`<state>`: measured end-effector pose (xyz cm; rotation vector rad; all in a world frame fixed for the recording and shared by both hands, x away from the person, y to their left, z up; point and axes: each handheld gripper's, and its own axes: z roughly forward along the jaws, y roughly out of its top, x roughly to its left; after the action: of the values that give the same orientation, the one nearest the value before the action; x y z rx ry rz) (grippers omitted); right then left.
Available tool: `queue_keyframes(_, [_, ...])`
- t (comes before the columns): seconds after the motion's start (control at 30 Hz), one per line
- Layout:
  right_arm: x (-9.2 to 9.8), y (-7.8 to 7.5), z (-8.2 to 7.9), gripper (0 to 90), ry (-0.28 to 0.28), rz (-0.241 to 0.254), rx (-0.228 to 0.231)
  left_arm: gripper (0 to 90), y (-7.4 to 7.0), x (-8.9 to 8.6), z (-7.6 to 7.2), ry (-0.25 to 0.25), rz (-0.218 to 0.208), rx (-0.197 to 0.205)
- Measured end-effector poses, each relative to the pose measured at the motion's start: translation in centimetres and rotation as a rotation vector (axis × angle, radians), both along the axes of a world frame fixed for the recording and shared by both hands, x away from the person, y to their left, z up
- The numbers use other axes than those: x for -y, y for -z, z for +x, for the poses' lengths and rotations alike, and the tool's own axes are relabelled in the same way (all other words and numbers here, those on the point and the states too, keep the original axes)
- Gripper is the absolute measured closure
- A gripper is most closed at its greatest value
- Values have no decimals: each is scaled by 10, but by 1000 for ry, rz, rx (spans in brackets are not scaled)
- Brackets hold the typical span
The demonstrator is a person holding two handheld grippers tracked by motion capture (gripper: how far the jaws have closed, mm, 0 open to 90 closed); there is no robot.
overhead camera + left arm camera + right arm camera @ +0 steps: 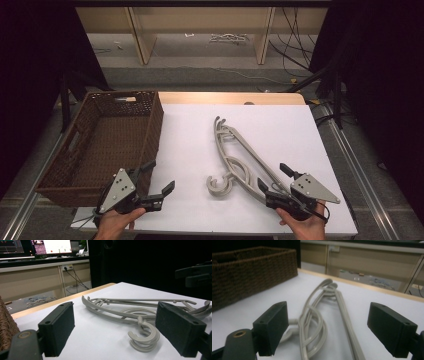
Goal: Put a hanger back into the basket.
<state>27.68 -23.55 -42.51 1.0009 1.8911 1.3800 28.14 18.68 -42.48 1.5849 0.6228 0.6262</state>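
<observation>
Two or more grey plastic clothes hangers (239, 159) lie stacked on the white table top, hooks toward the near edge. In the left gripper view the hangers (130, 312) lie ahead with their hooks nearest; in the right gripper view the hangers (322, 312) run away from me between the jaws. My left gripper (160, 181) is held low near the front edge, left of the hooks, open and holding nothing. My right gripper (275, 178) sits at the hangers' near end, also open, jaws on either side of the hanger arms without touching them.
A dark brown wicker basket (150, 131) stands on the table's left side, close behind my left gripper. The white table top (280, 125) has free room at the back and right. Beyond the far edge are wooden shelving legs and cables on the floor.
</observation>
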Motion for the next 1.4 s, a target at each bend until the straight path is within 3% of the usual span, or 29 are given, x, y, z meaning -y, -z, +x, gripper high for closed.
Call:
queue_keyframes(0.27, [-8,2,-2,192,-35,-54,-31,157,0,1,1,6,3,2])
queue_keyframes(0.53, [-9,2,-1,183,-47,-47,-32,157,0,2,-1,7,-3,0])
queue_keyframes(0.8, [-13,7,5,234,-90,-146,-156,157,0,1,-2,8,10,-1])
queue_keyframes(0.87, [-15,8,10,273,-105,-199,-191,157,0,1,-2,7,13,4])
queue_keyframes(0.97, [-17,8,13,303,-106,-228,-223,157,0,2,-2,7,15,2])
queue_keyframes(1.0, [-19,8,18,313,-109,-237,-265,157,0,2,-2,5,14,1])
queue_keyframes(1.07, [-19,9,20,326,-108,-244,-274,157,0,1,-2,2,13,0])
queue_keyframes(1.17, [-21,13,24,360,-114,-288,-332,157,1,1,-2,1,14,-3])
queue_keyframes(1.23, [-23,15,28,393,-124,-324,-348,157,1,1,-2,2,13,-4])
queue_keyframes(1.27, [-23,17,31,400,-134,-336,-326,157,1,2,-2,3,15,-6])
queue_keyframes(1.4, [-30,17,35,467,-144,-372,-374,157,1,2,-3,9,23,-6])
